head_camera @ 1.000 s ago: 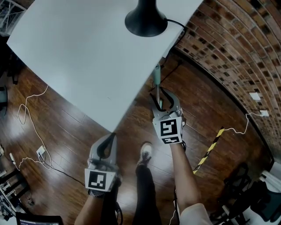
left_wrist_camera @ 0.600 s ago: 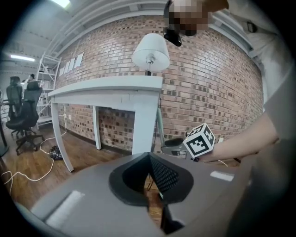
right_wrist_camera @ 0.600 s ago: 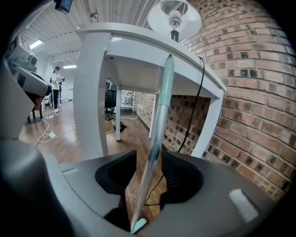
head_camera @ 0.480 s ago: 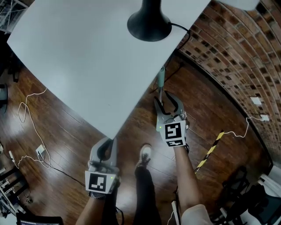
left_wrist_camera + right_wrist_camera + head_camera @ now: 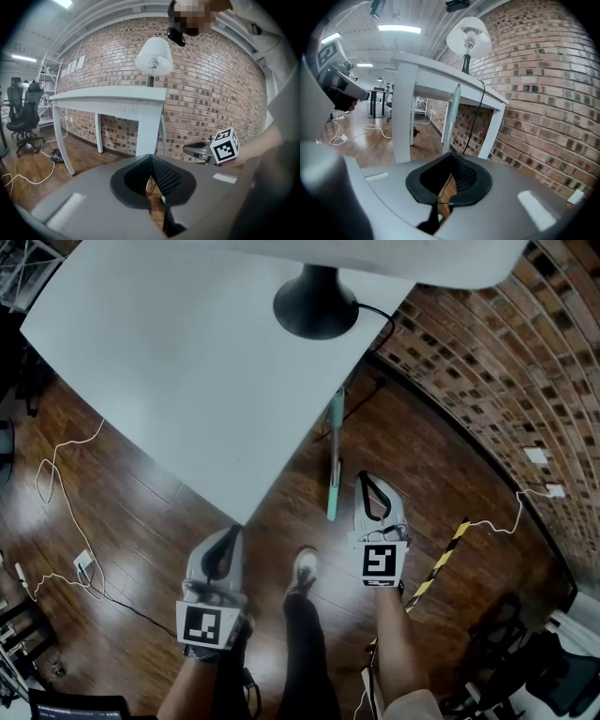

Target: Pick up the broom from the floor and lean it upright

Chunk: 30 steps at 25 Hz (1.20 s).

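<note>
The broom (image 5: 333,457), a thin grey pole with pale green ends, stands by itself with its upper end against the edge of the white table (image 5: 187,371). Its head is not visible. In the right gripper view the broom (image 5: 453,112) rises just ahead of my jaws to the tabletop. My right gripper (image 5: 367,480) is shut and empty, a short way right of the pole and clear of it. My left gripper (image 5: 233,533) is also shut and empty, hanging low by the table's near corner. The left gripper view shows its jaws (image 5: 151,157) closed on nothing.
A black lamp base (image 5: 316,302) sits on the table near the broom's top, its cord running down behind. A brick wall (image 5: 487,371) curves along the right. Yellow-black tape (image 5: 441,563) and white cables (image 5: 56,484) lie on the wood floor. My shoe (image 5: 307,568) is below the pole.
My right gripper let go of the broom handle, closed and drew back to the right and toward me. The broom stays leaning on the table edge. The left gripper stayed put.
</note>
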Available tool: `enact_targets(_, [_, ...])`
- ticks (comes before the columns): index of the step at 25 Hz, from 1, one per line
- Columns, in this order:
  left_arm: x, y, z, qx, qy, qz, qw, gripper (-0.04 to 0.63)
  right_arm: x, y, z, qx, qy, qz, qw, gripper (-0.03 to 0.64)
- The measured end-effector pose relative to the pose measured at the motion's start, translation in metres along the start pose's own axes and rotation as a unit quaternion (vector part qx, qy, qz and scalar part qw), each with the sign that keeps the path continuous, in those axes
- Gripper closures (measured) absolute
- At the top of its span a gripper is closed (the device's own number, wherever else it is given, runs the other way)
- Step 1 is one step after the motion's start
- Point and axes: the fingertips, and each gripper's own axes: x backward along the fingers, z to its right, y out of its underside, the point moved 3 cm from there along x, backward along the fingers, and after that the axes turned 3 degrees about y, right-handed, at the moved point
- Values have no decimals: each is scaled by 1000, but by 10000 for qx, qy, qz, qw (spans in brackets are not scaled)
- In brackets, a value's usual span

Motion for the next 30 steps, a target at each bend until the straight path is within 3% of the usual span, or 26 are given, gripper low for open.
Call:
enact_targets(6, [16, -29, 2, -32, 93, 150, 9998, 595, 51, -37, 10, -421, 440, 24, 9981, 604])
enact_targets(14, [64, -92, -4, -74, 307, 529, 9981, 595, 126, -132, 4, -486, 925, 301, 9941, 604])
enact_targets(20, [115, -159, -14, -398, 407, 1158, 9916, 595, 193, -199, -13, -707, 1262, 544, 9880, 604])
enact_targets(30, [224, -214, -11, -561, 972, 1632, 9802, 595, 307, -286, -65, -858, 1686, 859, 9782, 604])
